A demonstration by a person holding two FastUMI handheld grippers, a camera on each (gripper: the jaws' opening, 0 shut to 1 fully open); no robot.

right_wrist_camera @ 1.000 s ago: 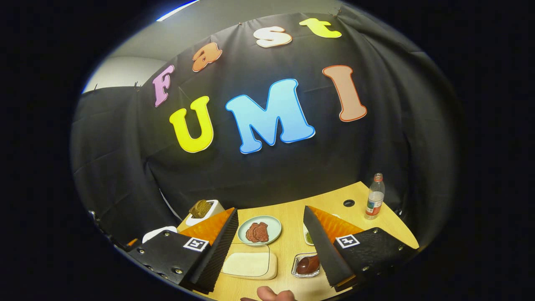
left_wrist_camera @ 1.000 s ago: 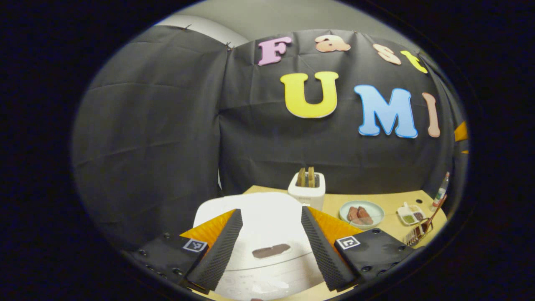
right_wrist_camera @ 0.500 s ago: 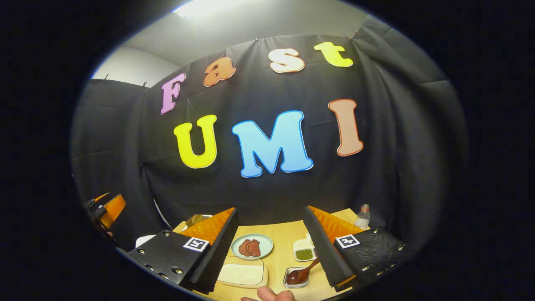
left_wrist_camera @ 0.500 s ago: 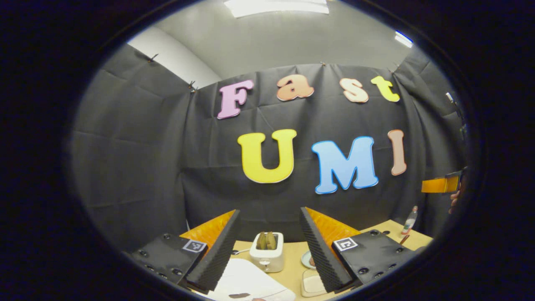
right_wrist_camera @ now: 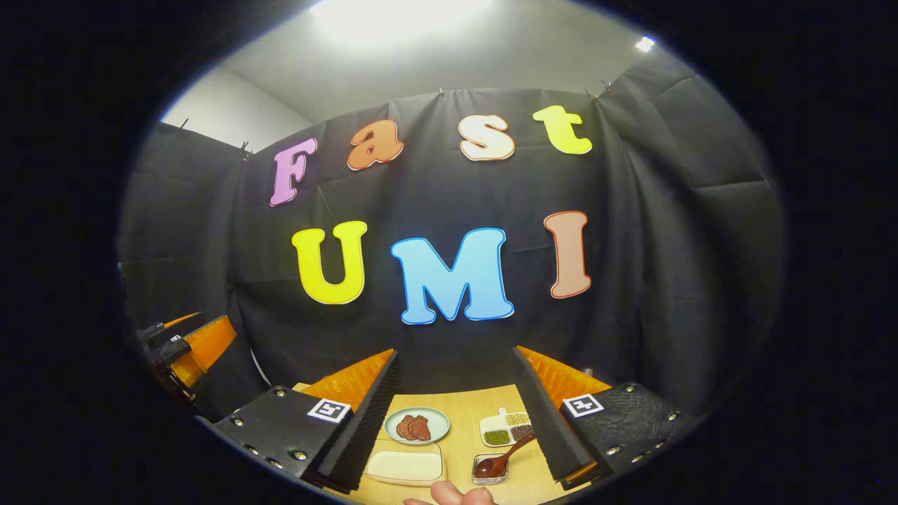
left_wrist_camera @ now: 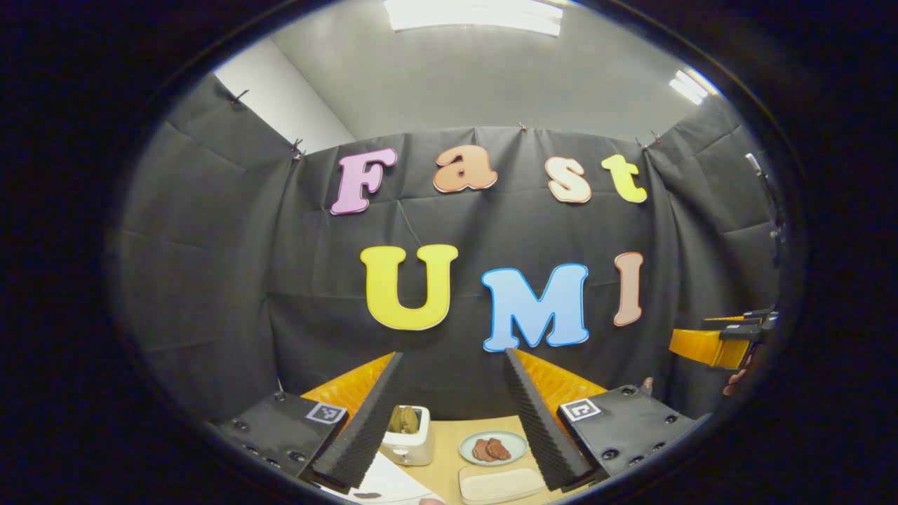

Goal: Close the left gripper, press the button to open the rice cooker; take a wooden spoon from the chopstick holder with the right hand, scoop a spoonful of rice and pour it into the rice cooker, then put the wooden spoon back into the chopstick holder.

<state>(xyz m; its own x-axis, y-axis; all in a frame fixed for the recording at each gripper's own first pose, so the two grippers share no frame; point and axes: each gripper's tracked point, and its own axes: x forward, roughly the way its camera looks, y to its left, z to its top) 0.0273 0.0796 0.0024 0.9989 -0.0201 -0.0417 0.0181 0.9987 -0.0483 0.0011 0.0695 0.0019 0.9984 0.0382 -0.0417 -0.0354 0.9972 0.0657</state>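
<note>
**Both grippers raised and spread, holding nothing**

The left gripper (left_wrist_camera: 449,414) is spread wide with nothing between its fingers; it is tilted up toward the wall, so the left gripper view takes in a strip of table (left_wrist_camera: 442,449) low down. At the very bottom edge, just inside the left finger, a white corner of the rice cooker (left_wrist_camera: 382,482) shows, with a dark mark on it that may be the button, too cropped to be sure. Just behind it stands a white toaster (left_wrist_camera: 410,440) with two slices in its slots. Right of the toaster lies a pale board (left_wrist_camera: 499,484), and beyond that a light green plate (left_wrist_camera: 493,447) with brownish pieces on it. Far off at the right edge the other gripper shows, with part of a hand behind it.

The right gripper (right_wrist_camera: 454,414) is likewise released and empty, tilted up. In the right gripper view a fingertip (right_wrist_camera: 449,494) pokes in at the bottom edge. Between the fingers, nearest, lie the board (right_wrist_camera: 405,466) and a small clear holder (right_wrist_camera: 490,468) with the wooden spoon (right_wrist_camera: 501,459) resting in it, bowl down in the holder and handle slanting up to the right, touching neither finger. Behind these sit the plate (right_wrist_camera: 417,425) and a white divided dish (right_wrist_camera: 506,429) of green and brown grains. The left gripper appears far off at the left edge
</note>
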